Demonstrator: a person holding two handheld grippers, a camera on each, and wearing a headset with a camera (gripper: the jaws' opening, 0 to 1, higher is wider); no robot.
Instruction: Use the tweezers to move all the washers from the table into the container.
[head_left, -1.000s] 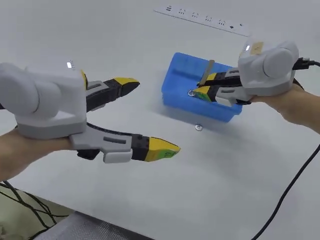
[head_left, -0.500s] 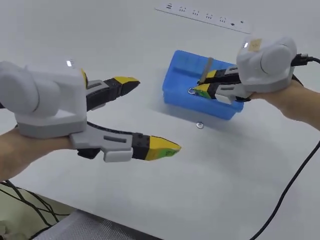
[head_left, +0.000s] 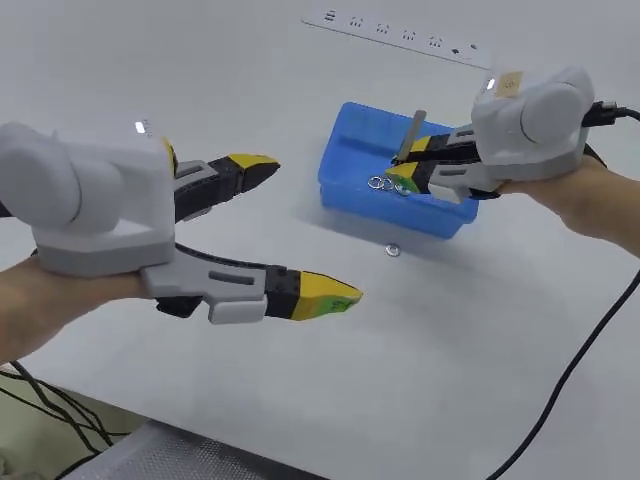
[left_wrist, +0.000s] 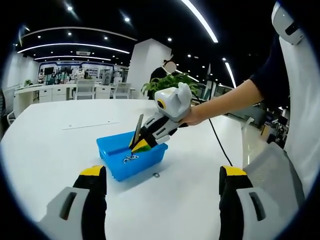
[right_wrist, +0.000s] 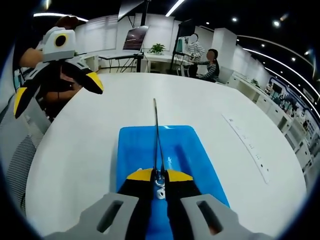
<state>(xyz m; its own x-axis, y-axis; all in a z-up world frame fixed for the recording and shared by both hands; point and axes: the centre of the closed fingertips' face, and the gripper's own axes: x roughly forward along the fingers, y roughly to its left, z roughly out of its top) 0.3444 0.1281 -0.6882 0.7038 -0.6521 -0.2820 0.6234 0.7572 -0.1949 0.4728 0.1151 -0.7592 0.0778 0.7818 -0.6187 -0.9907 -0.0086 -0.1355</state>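
Where the head view comes closest to the viewer, in the lower left of the frame, the left gripper (head_left: 305, 230) is held over a white table (head_left: 450, 340). Its two yellow-tipped jaws are spread wide apart and hold nothing. In the left gripper view the same two jaws rise from the bottom corners of the frame with bare table between them.

Past those jaws, near the middle of the head view, a single washer (head_left: 393, 250) lies flat on the table. It sits just in front of the near wall of a blue container (head_left: 350, 172) and does not touch it. The left gripper view shows this washer (left_wrist: 156, 175) just below the container (left_wrist: 142, 162).

Inside the container, several washers (head_left: 383, 183) lie together near its near wall. The left gripper view shows them as a small cluster (left_wrist: 131, 158) on the blue floor.

The right gripper (head_left: 402, 182) reaches in from the right edge of the head view, over the container. Its jaws are pressed together on a pair of metal tweezers (head_left: 413, 135), which slant up and away from the jaw tips. In the right gripper view the tweezers (right_wrist: 156, 135) run straight up the middle of the frame over the blue container floor.

A black cable (head_left: 570, 380) trails from the right gripper toward the lower right. At the top of the head view, a white power strip (head_left: 400, 35) lies on the table.
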